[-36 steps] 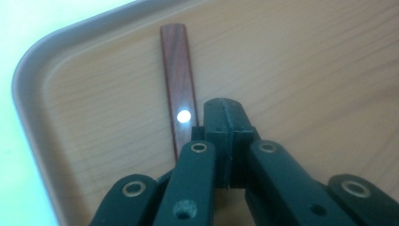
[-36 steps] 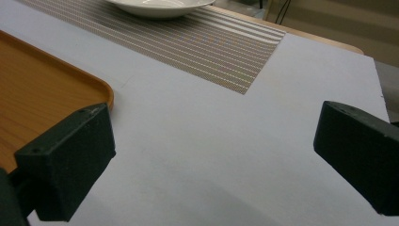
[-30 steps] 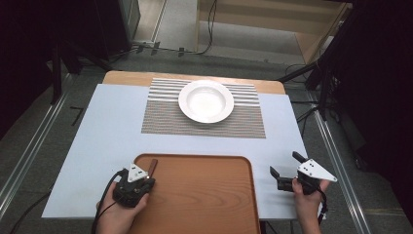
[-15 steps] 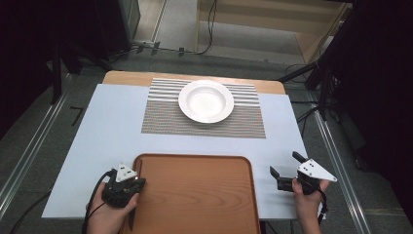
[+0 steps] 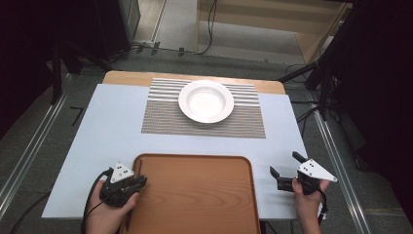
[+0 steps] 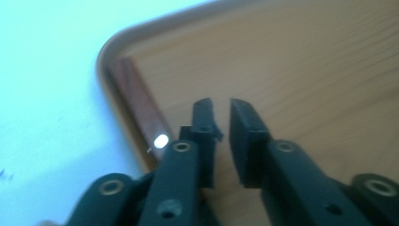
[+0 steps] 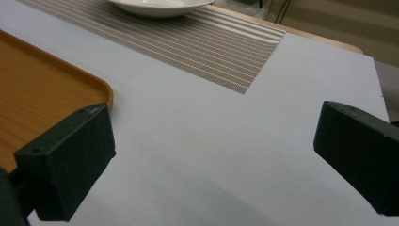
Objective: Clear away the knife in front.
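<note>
A wooden tray [image 5: 195, 195] lies at the table's near edge, with nothing on it. My left gripper [image 5: 140, 180] sits over the tray's left rim, held in a hand. In the left gripper view this gripper [image 6: 220, 106] points across the tray [image 6: 306, 70] near a rounded corner, its jaws drawn together to a thin slit with nothing between them. My right gripper [image 5: 286, 165] rests on the white table right of the tray, jaws wide open and empty. The right gripper view shows the tray's corner [image 7: 94, 84] at its left.
A white plate [image 5: 206, 101] stands on a striped grey placemat [image 5: 160, 122] at the far middle of the white table top [image 5: 107, 126]. The right gripper view has the plate [image 7: 157, 5] and mat [image 7: 211, 42] ahead. Floor rails and cables surround the table.
My left gripper has slid a little to the left along the tray's left rim and turned. The right gripper, plate and tray have stayed put.
</note>
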